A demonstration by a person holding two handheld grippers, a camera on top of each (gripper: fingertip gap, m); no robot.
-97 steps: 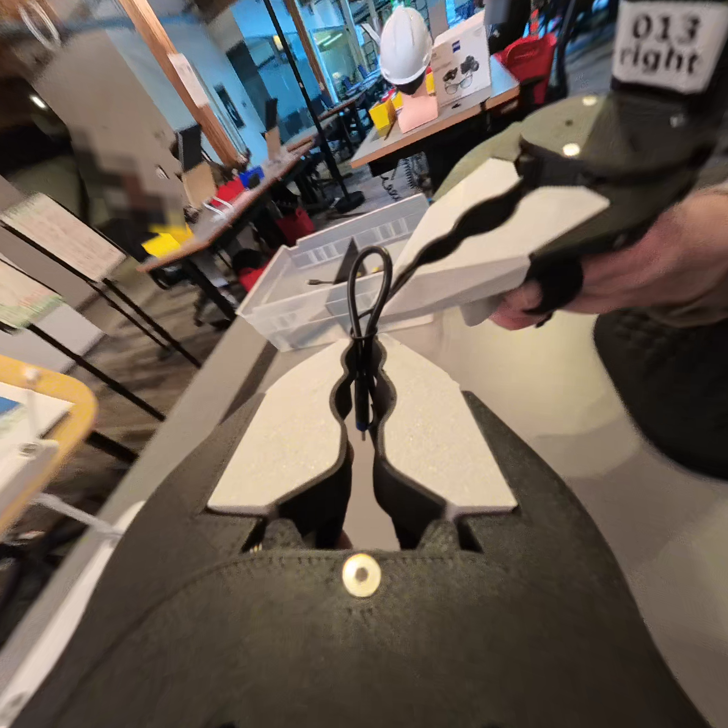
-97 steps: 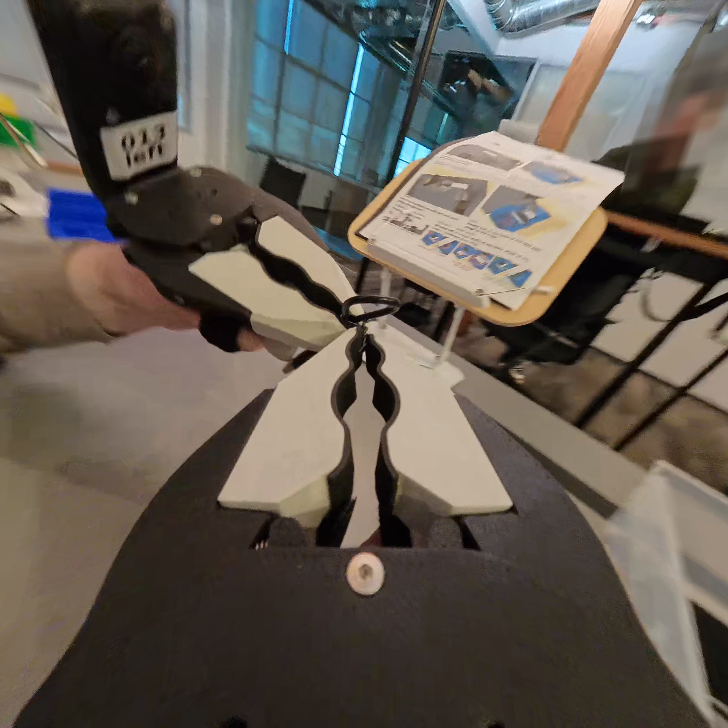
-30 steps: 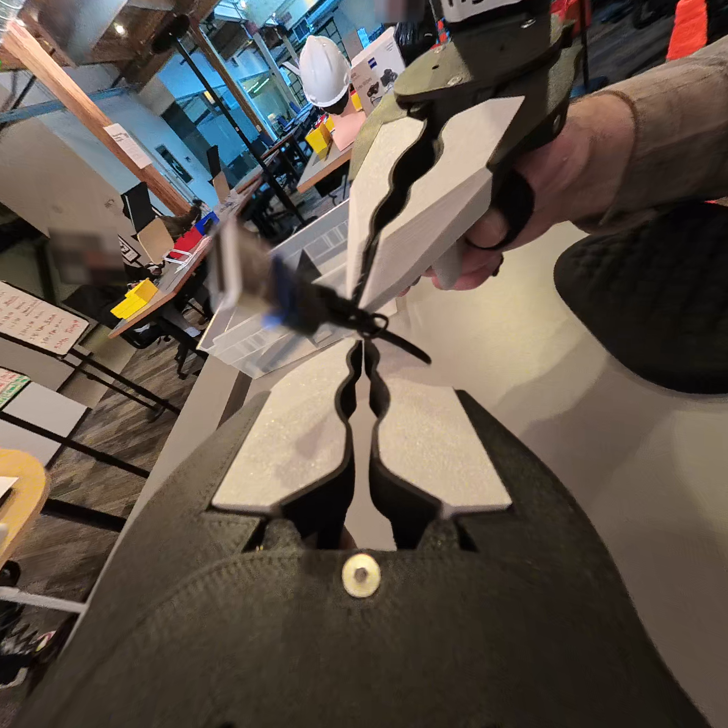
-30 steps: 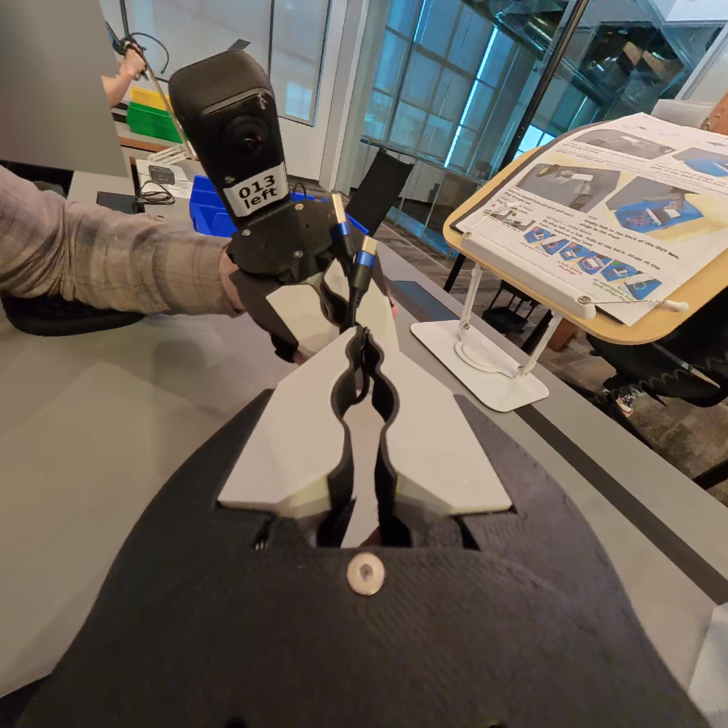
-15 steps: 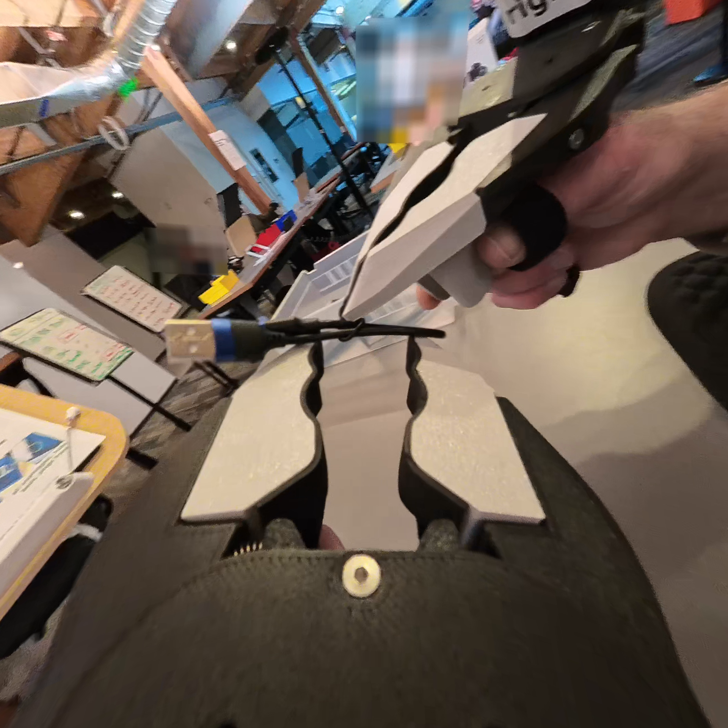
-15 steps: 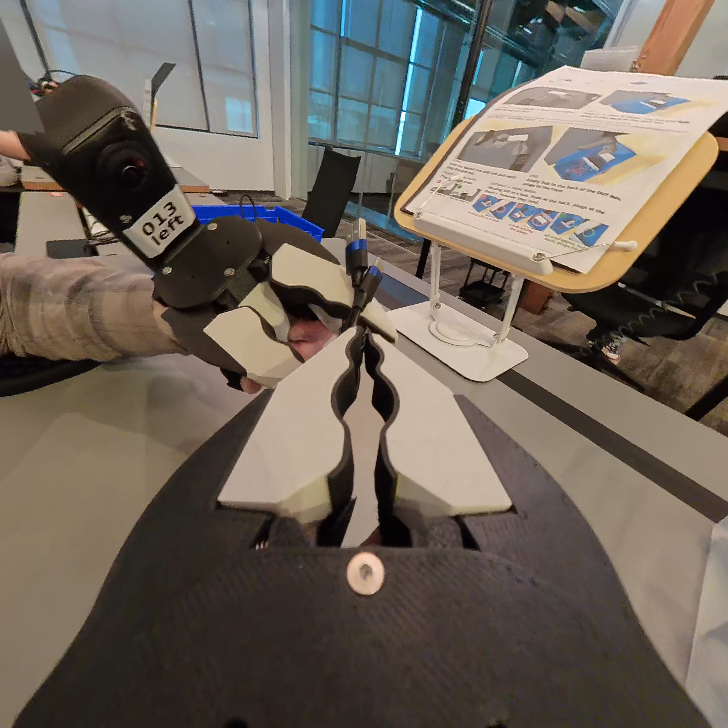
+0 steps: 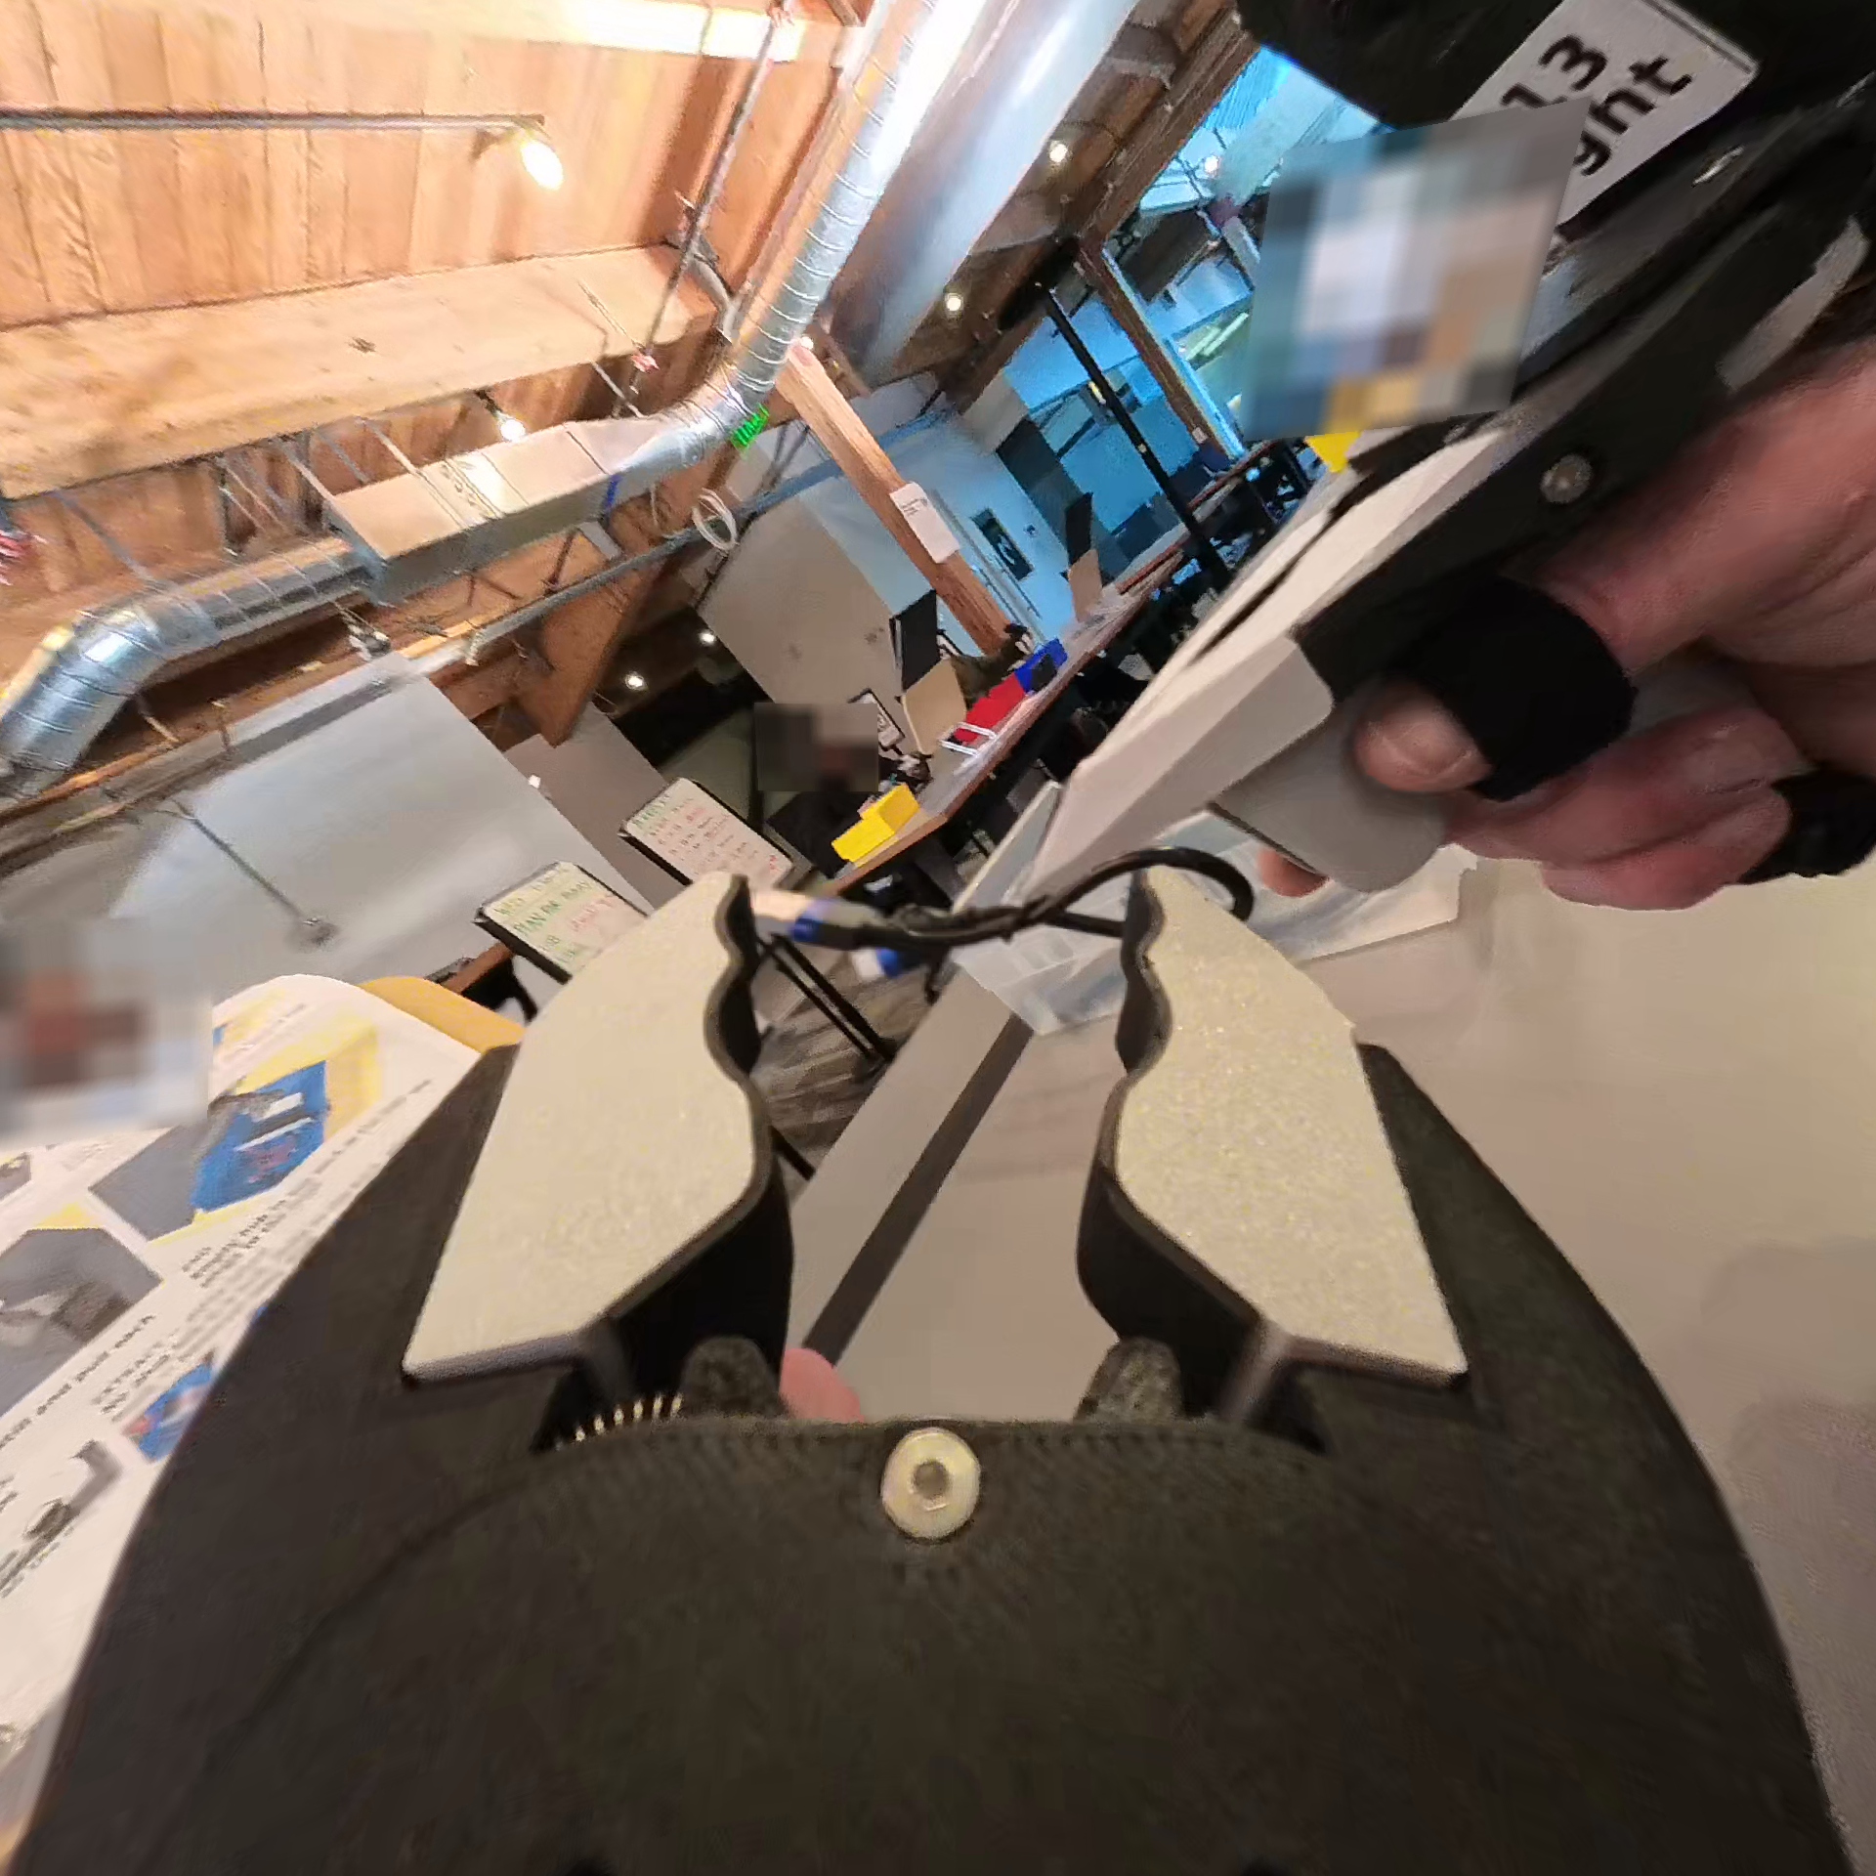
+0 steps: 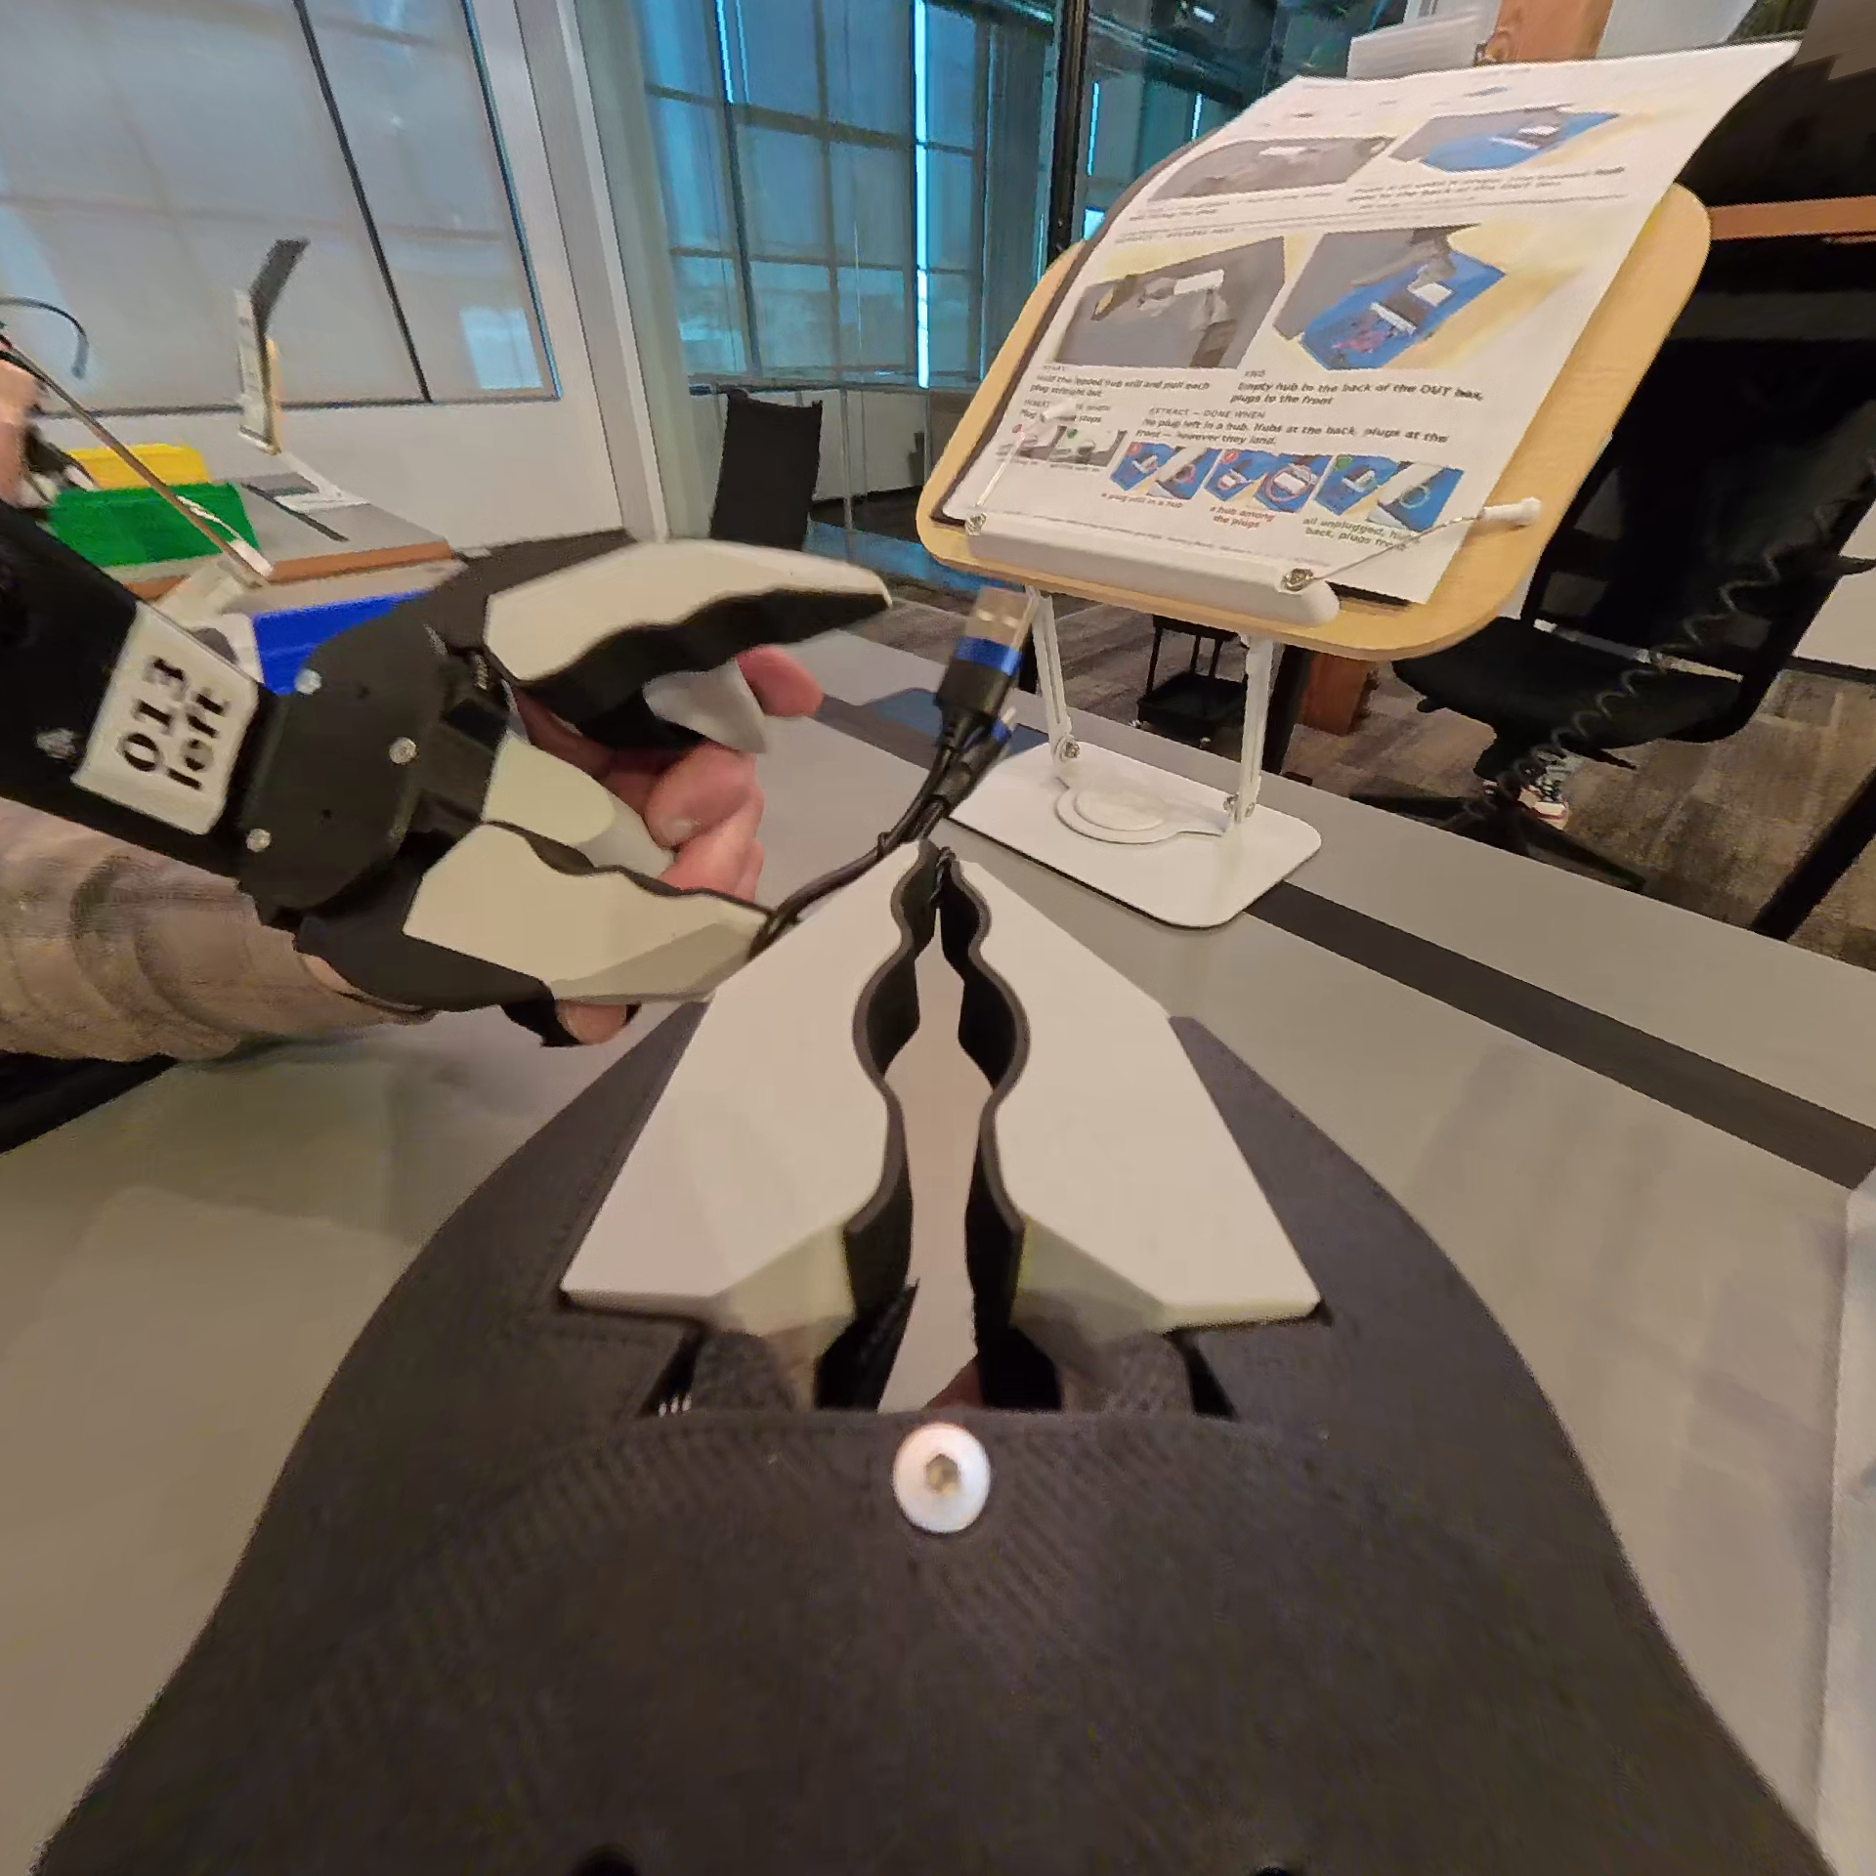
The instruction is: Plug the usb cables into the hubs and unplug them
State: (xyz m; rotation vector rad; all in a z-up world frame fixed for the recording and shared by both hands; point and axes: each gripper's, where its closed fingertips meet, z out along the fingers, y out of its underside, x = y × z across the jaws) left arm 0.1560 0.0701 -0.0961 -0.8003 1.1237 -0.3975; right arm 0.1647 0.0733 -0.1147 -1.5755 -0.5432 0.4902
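Observation:
A short black USB cable (image 8: 919, 812) with blue-banded metal plugs (image 8: 990, 650) is pinched in my right gripper (image 8: 934, 863), which is shut on it and holds it above the grey table (image 8: 1523, 1167). The plugs point up and away. My left gripper (image 8: 822, 766) is wide open just left of the cable, one finger (image 8: 690, 599) above and one below. In the left wrist view the cable (image 7: 1015, 919) and a plug (image 7: 802, 919) stretch across the gap of my open left gripper (image 7: 939, 893), with the right gripper (image 7: 1051, 878) holding it. No hub is in view.
A wooden document stand (image 8: 1320, 406) with a printed sheet stands on a white base (image 8: 1147, 832) at the table's far edge. A clear plastic bin (image 7: 1066, 980) sits farther along the table. Office chairs and other desks lie beyond. My two grippers' fingertips are within a few centimetres of each other.
My left gripper has opened wide and let go of the cable. My right gripper keeps hold of it. The left view has tilted up toward the ceiling.

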